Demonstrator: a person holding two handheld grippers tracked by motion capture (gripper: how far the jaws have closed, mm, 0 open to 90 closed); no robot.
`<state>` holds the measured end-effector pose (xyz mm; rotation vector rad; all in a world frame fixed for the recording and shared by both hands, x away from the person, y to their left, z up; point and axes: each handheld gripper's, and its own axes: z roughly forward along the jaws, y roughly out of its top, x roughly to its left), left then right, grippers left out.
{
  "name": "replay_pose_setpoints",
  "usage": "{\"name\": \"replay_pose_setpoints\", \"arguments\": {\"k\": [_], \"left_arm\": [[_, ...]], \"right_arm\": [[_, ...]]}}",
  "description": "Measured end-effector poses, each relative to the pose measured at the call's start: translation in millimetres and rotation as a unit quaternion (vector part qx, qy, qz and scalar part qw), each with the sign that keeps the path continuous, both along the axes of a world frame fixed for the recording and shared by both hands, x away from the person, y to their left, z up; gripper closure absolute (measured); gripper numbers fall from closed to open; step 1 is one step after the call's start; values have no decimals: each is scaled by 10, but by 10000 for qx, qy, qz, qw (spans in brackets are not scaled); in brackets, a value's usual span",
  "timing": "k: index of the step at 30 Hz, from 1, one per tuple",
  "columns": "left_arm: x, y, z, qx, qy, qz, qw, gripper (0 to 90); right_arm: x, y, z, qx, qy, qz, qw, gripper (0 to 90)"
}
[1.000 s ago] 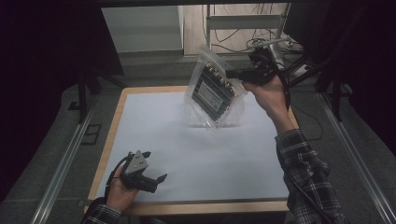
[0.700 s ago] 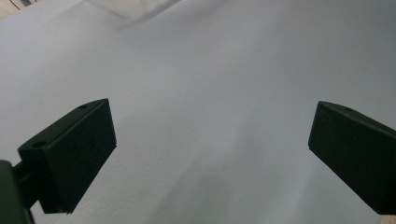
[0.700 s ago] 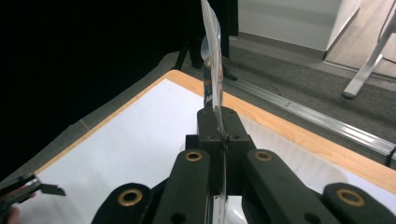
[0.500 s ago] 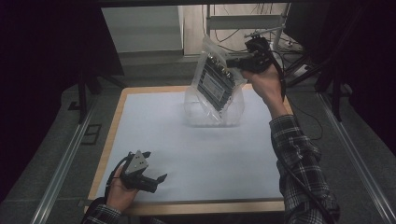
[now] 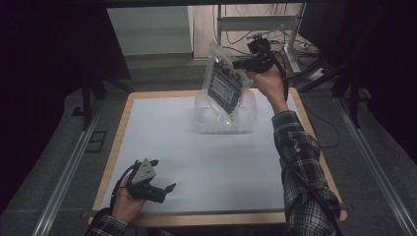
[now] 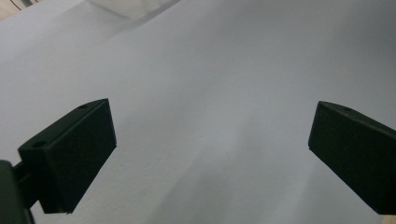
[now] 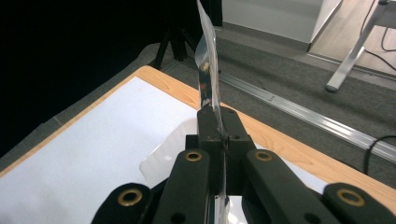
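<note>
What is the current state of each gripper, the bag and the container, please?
Right gripper: shut on the clear bag, held aloft.
Clear bag: hanging above the container, dark flat item inside.
Clear plastic container: upright, open-topped.
Left gripper: open, empty, low over the table.

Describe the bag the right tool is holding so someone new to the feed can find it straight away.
Start at the white-topped table and look to its far edge, where a clear plastic tub sits. Held up in the air above that tub, pinched at one edge by the right tool, is the clear plastic bag. Unlike the empty-looking tub, it holds a dark flat rectangular item with a pale label.
</note>
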<state>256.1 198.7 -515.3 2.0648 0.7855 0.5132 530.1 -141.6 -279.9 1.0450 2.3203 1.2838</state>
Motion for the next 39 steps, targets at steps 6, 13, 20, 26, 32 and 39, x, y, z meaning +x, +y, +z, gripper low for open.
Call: {"name": "replay_pose_setpoints", "arguments": {"k": [6,13,20,26,32,39], "left_arm": [[0,0,1,25,-3,-11,10000,6],[-1,1,4,81,-6,-37,10000,6],[0,-16,-1,99,13,-71,9999,6],[-3,-22,-2,137,1,-70,9999,6],[0,-19,-4,152,7,-41,9999,7],[-2,-21,-3,160,-2,-33,9999,7]], "right_arm": [[102,102,-81,-44,88,-14,10000,893],[231,227,-405,-234,321,-57,9992,893],[264,206,-539,-273,83,-297,9992,893],[299,158,-574,-70,149,-390,9991,885],[276,101,-523,-64,-25,-310,9995,742],[225,31,-471,-65,-404,-416,9983,556]]}}
